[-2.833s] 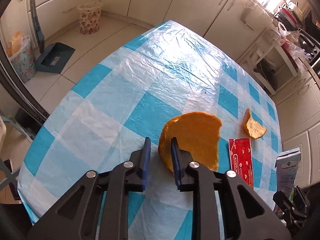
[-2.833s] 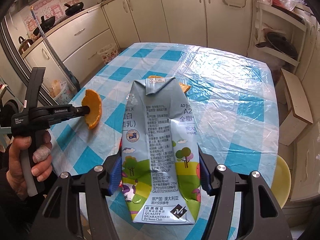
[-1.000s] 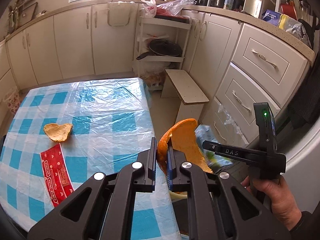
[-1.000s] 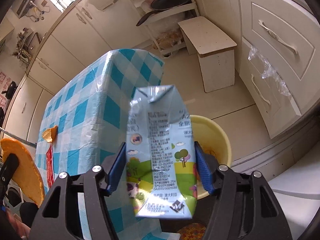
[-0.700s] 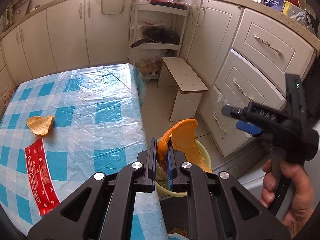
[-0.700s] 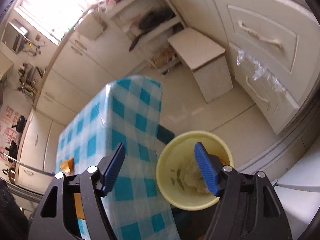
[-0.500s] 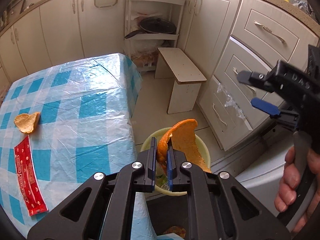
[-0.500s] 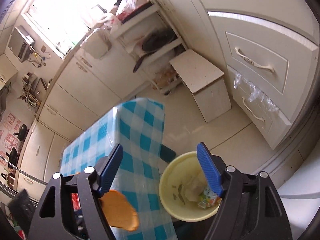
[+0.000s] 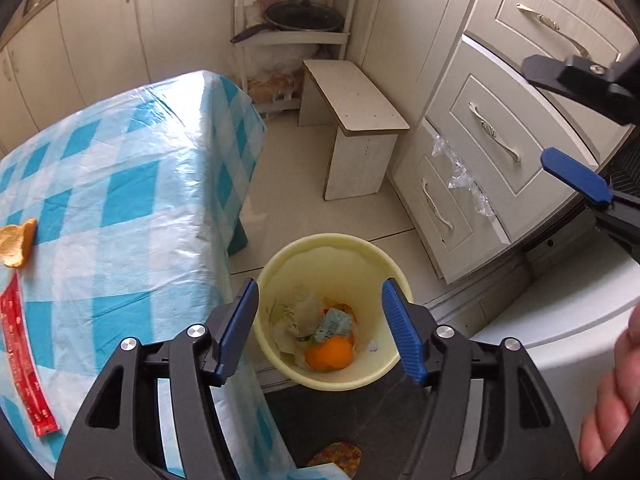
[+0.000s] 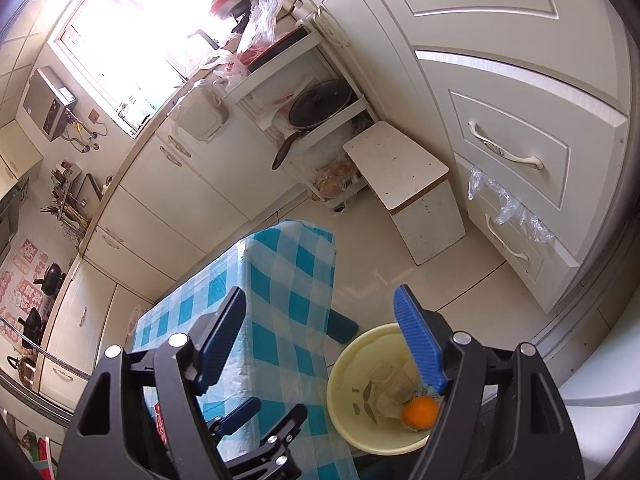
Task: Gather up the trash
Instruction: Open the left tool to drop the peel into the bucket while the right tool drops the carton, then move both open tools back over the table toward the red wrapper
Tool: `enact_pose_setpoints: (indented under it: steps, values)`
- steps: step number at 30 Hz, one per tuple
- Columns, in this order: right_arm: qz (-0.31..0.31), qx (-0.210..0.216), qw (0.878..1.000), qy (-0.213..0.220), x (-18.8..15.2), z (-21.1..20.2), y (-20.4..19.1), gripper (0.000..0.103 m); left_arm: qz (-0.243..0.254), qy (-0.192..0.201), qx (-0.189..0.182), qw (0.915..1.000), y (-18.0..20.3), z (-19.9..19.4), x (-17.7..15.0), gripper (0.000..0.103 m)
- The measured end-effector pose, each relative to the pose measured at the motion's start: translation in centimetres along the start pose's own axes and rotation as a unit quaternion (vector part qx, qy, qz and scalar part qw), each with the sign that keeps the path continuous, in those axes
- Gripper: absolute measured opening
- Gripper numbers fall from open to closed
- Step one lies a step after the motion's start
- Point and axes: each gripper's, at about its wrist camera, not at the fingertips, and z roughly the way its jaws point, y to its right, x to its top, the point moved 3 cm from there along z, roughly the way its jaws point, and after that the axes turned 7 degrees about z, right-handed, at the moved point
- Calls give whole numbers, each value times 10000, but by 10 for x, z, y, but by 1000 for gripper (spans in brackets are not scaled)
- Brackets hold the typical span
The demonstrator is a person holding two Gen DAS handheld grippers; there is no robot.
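Two pieces of trash lie on the checked surface (image 9: 132,200), the largest thing in view, which stands right beside the yellow bin (image 9: 332,256) on the floor; that closeness looks deliberate, so waste can be carried a short way off the edge and let fall. The left gripper (image 9: 318,322) hangs directly over the bin's mouth, its jaws opening with nothing between them. The right gripper (image 10: 320,340) is held off to the side, its jaws apart and bare, leaving the drop clear. Down in the bin the orange peel (image 9: 329,352) rests on a milk carton (image 9: 334,322) and some crumpled paper, so that part of the job looks done. On the surface wait a red wrapper (image 9: 22,364) near the edge and a smaller peel scrap (image 9: 16,242) beyond it. The wrapper bears white print and the carton carries a coloured label, but neither can be read.
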Motion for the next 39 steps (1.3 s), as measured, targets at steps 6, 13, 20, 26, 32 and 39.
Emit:
enact_pose_setpoints:
  steps: [6,13,20,26,32,39]
  values:
    - [-188,36,9998,-54,-6,4,-17,74,-190,330,227,9990,-33,-42,-15,74]
    - [-422,-2,9990,-143,-17,9,-35,75,-645,505,544,9952,-90,-84,-39,77]
    - [-619,-44,9978,-241,-28,13,-46,76,-1124,620,1305,9831,-170,-122,-84,85]
    - [-707,-53,9970,-319,-36,17,-56,76,-1784,311,1476,9723,-236,-119,-118,86]
    - [-894,-80,9951,-421,-46,24,-68,76,-1604,33,1358,9777,-234,-96,-120,88]
    - [-984,-130,9938,-494,-52,29,-73,76,-1730,-196,1406,9746,-241,-72,-123,88]
